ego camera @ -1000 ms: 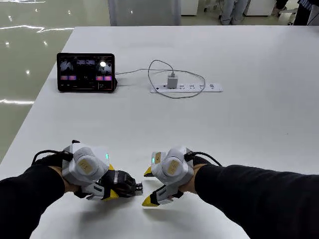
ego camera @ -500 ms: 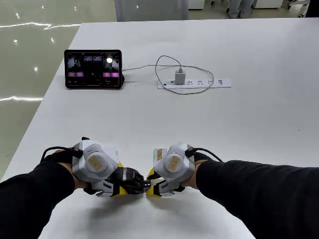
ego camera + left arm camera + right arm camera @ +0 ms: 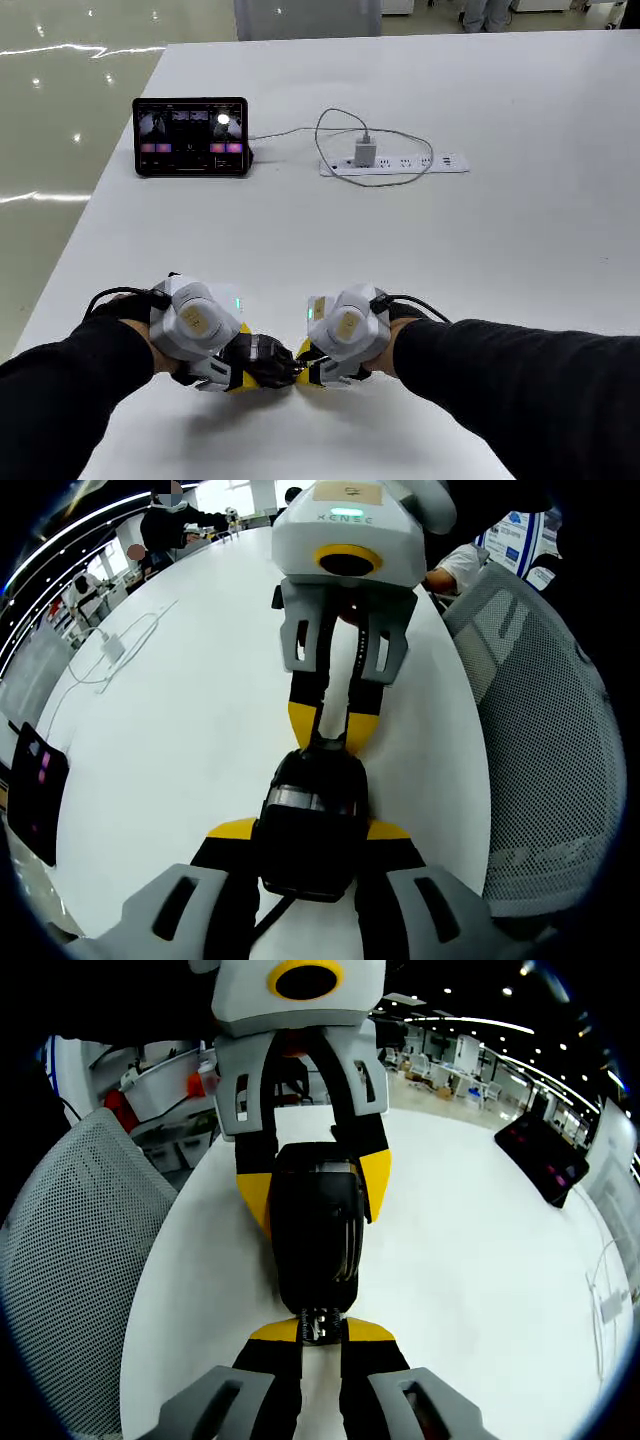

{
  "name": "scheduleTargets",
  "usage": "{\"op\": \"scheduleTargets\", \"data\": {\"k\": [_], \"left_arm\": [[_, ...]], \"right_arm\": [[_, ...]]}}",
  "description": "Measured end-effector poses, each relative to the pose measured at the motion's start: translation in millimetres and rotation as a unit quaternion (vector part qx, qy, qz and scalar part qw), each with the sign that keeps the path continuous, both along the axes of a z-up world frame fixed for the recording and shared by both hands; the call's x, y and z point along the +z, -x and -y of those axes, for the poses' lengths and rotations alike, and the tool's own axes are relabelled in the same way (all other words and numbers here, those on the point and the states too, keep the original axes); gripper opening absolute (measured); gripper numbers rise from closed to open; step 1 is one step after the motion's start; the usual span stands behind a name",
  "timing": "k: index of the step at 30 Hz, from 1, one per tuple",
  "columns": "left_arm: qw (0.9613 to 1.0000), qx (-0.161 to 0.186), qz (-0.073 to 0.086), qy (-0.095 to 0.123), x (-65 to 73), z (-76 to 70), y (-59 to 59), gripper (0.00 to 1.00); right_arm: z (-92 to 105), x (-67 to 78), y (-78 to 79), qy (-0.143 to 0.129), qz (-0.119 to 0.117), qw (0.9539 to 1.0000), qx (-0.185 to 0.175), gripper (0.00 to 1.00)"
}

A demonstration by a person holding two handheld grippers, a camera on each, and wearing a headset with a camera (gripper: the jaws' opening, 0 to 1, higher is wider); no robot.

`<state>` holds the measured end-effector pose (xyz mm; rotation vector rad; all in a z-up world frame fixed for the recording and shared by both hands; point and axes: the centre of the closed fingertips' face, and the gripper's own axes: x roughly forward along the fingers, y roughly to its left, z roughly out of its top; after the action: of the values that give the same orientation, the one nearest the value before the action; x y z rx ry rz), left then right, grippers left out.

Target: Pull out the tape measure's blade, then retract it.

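A black tape measure (image 3: 257,360) is held just above the white table (image 3: 420,260) near its front edge, and my left gripper (image 3: 232,372) is shut on its body. In the left gripper view the case (image 3: 312,815) sits between my yellow-tipped jaws. My right gripper (image 3: 308,370) faces it from the right and is shut on the blade's metal end hook (image 3: 320,1322), right at the mouth of the case (image 3: 315,1225). No blade length shows between the hook and the case.
A tablet (image 3: 190,137) stands at the back left, near the table's left edge. A power strip (image 3: 395,165) with a charger and looped cable lies behind centre. A mesh chair (image 3: 540,730) is close behind the front edge.
My right gripper was open and apart from the tape measure; it has moved left to the case and shut on the blade's end hook. The left gripper kept its hold.
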<state>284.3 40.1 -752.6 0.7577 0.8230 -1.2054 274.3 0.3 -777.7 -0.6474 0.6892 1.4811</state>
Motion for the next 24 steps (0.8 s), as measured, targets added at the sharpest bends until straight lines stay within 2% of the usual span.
{"op": "scheduleTargets", "data": {"k": [3, 6, 11, 24], "left_arm": [[1.0000, 0.000, 0.002, 0.002, -0.2, 1.1, -0.5, 0.31], [0.9999, -0.003, 0.009, 0.007, 0.2, 0.9, 0.4, 0.31], [0.9999, -0.004, 0.007, 0.015, 0.5, 1.7, 0.0, 0.31], [0.9997, -0.014, 0.005, 0.017, -0.4, 2.6, 0.8, 0.31]], "right_arm": [[1.6, -2.3, 0.0, 0.007, 0.014, 0.9999, 0.004, 0.10], [1.7, -2.3, -0.4, 0.007, 0.016, 0.9999, 0.002, 0.10], [3.2, -2.1, 0.7, 0.009, 0.010, 0.9999, -0.003, 0.09], [14.4, -2.1, 1.6, 0.014, 0.006, 0.9998, -0.009, 0.10]]}}
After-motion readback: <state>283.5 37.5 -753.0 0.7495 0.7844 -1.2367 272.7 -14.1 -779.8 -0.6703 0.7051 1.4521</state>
